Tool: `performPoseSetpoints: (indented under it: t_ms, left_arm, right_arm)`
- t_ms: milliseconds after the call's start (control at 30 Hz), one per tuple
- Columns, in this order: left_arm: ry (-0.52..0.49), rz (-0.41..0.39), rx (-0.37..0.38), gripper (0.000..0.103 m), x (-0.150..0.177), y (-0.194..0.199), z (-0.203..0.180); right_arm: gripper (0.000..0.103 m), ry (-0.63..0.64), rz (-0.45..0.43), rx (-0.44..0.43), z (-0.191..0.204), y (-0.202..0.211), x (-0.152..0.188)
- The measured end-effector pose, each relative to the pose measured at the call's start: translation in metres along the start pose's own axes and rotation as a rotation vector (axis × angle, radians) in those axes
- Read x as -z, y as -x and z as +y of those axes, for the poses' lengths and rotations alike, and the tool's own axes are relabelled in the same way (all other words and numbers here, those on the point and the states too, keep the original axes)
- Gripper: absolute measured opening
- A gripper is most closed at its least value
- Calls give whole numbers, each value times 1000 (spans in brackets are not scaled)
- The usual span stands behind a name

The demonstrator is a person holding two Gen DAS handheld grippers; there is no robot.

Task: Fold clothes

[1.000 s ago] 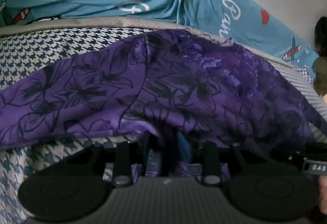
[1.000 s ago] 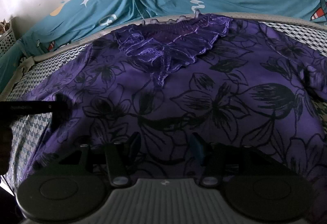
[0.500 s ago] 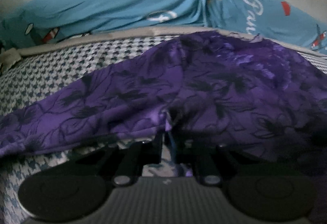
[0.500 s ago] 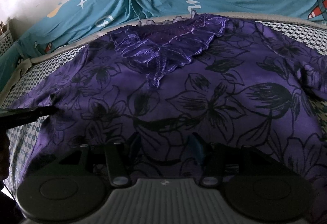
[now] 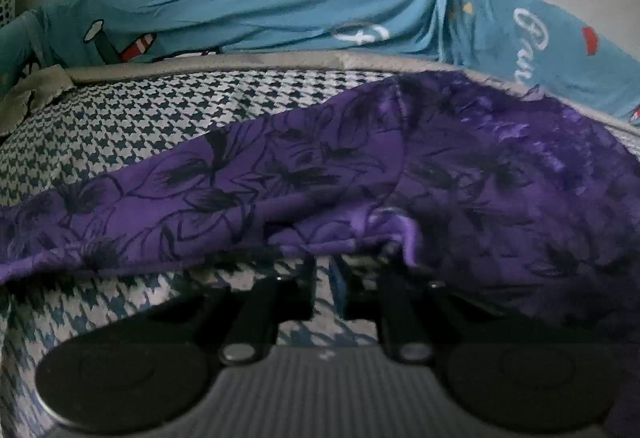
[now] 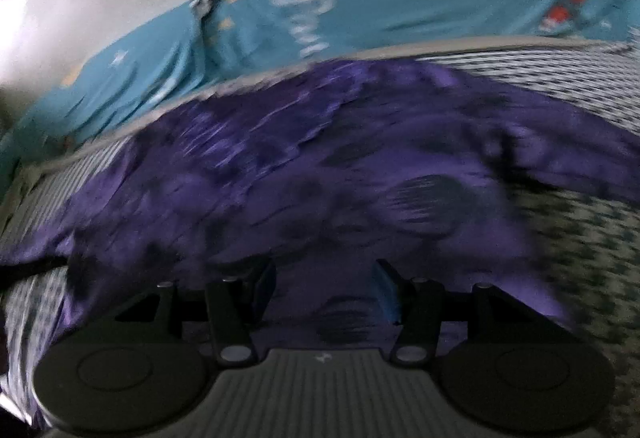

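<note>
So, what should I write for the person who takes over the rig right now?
Left gripper: jaws nearly closed on the near hem of the purple top, which looks pinched and lifted.
Right gripper: jaws open, above the top's middle; view blurred.
The top lies spread on the houndstooth cover.
No finished fold shows.
To do: fold it over, then tidy.

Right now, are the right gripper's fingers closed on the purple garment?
No, the right gripper has its fingers spread apart, with the purple garment lying flat between them.
</note>
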State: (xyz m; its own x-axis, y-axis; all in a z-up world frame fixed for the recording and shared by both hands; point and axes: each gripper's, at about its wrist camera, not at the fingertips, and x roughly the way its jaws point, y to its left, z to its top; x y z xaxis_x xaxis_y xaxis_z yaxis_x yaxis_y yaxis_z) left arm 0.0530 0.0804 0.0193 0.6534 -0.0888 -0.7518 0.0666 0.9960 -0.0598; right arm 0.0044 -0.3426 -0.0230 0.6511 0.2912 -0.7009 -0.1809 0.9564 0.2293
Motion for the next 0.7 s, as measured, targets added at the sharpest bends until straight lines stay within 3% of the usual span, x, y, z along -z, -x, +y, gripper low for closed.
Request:
performPoseSetpoints:
  t_ms: [400,533,700]
  left_arm:
    - [-60,-38,94,32,37,37,-36]
    - [-62,-50,113,40,48,48,-41]
    - [-65,-62,135,42,62,61,-48]
  right_arm:
    - [53,-222,-61,182,-74,38,4]
    - [53,-272,-57,213,-87,47,9]
    - [53,-302,-50,227,-96,59,23]
